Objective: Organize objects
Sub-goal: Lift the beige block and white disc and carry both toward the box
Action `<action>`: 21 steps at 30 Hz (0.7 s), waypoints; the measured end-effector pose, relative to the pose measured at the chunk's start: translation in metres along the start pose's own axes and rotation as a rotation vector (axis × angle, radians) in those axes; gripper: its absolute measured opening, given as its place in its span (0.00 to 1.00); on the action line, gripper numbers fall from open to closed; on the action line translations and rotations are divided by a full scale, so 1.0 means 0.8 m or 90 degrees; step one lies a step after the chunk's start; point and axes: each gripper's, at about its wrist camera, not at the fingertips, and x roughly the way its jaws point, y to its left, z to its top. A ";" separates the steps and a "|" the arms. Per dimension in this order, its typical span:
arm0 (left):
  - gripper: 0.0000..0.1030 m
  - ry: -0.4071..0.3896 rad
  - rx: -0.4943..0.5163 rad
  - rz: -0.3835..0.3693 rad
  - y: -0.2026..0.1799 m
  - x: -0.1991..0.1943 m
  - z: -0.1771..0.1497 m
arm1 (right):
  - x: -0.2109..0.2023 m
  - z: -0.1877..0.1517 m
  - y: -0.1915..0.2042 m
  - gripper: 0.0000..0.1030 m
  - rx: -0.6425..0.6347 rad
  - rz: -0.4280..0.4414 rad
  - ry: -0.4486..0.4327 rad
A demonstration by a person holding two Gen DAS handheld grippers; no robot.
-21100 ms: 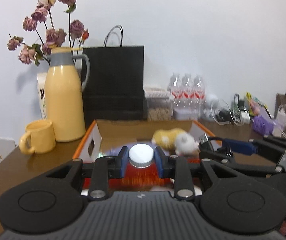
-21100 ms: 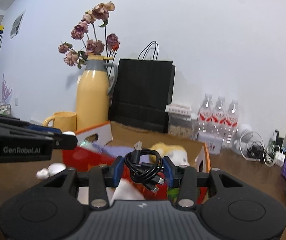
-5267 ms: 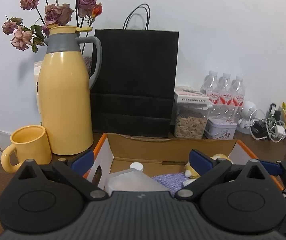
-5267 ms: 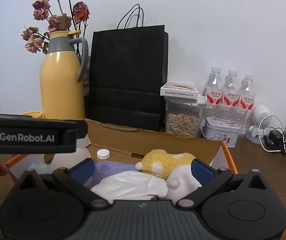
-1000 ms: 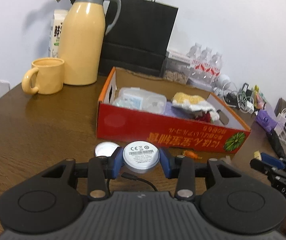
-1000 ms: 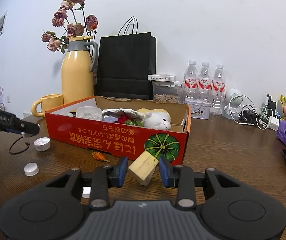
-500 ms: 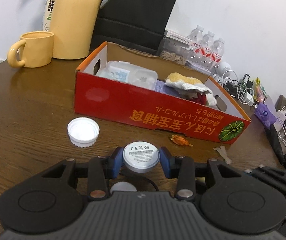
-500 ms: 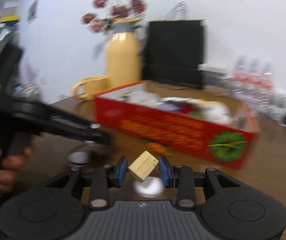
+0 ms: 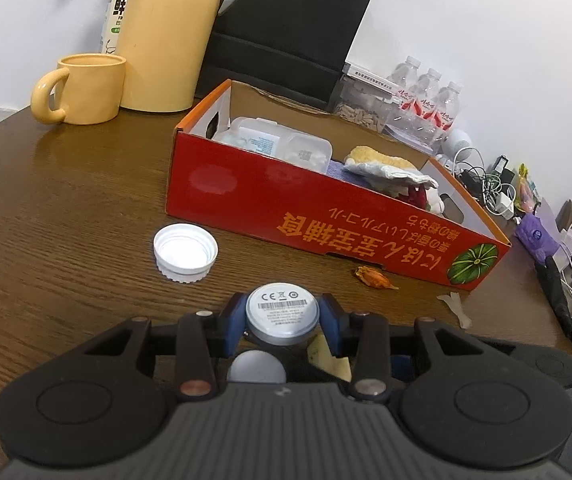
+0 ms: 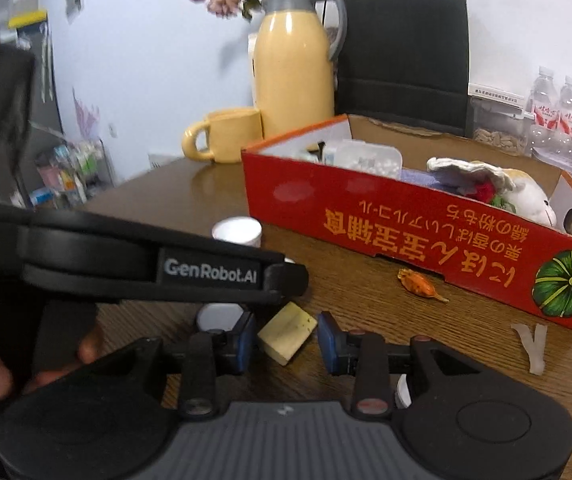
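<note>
On the grained brown wooden table (image 9: 66,240), a glossy red cardboard box (image 9: 325,220) with orange lettering and a printed green pumpkin is sitting open, holding a clear plastic container (image 9: 282,146), a crumpled white tissue (image 9: 389,172) and a fluffy yellow-and-white plush toy (image 10: 525,196). In front of the box, a ribbed white bottle cap (image 9: 185,253) is lying open side up, near a small orange scrap (image 9: 373,278) and a pale forked scrap (image 10: 533,346). The left gripper (image 9: 282,316) is clamping a flat round silver disc (image 9: 282,314) with a printed label on its face, the blue pads (image 9: 234,318) pressing its rim on both sides, low over the table just in front of the cap. The right gripper (image 10: 286,338) is hovering just beside and under the left one, its jaws partly closed around a pale yellow wooden block (image 10: 287,334) tilted on a corner; the left pad is touching the block, while whether the right pad is touching it I cannot tell. A smooth yellow mug (image 9: 82,88) and a tall yellow jug (image 9: 170,32) are standing behind, beside a matte black paper bag (image 9: 289,36)
</note>
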 end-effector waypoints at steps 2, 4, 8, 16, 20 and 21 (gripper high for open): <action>0.39 -0.001 0.001 -0.001 0.003 -0.003 0.000 | 0.003 0.001 0.009 0.32 -0.023 -0.017 0.001; 0.39 -0.002 -0.003 -0.003 0.007 -0.005 0.001 | 0.005 0.002 0.015 0.32 -0.036 -0.032 0.001; 0.39 -0.020 -0.005 -0.003 0.021 -0.019 0.004 | 0.006 0.002 0.021 0.31 -0.045 -0.045 0.000; 0.39 -0.056 -0.015 0.004 0.056 -0.054 0.017 | 0.007 0.003 0.024 0.31 -0.050 -0.056 0.001; 0.39 -0.076 -0.019 0.019 0.071 -0.071 0.022 | 0.007 0.003 0.027 0.31 -0.056 -0.062 0.000; 0.39 -0.077 -0.020 0.023 0.074 -0.073 0.023 | 0.007 0.003 0.027 0.31 -0.055 -0.062 0.000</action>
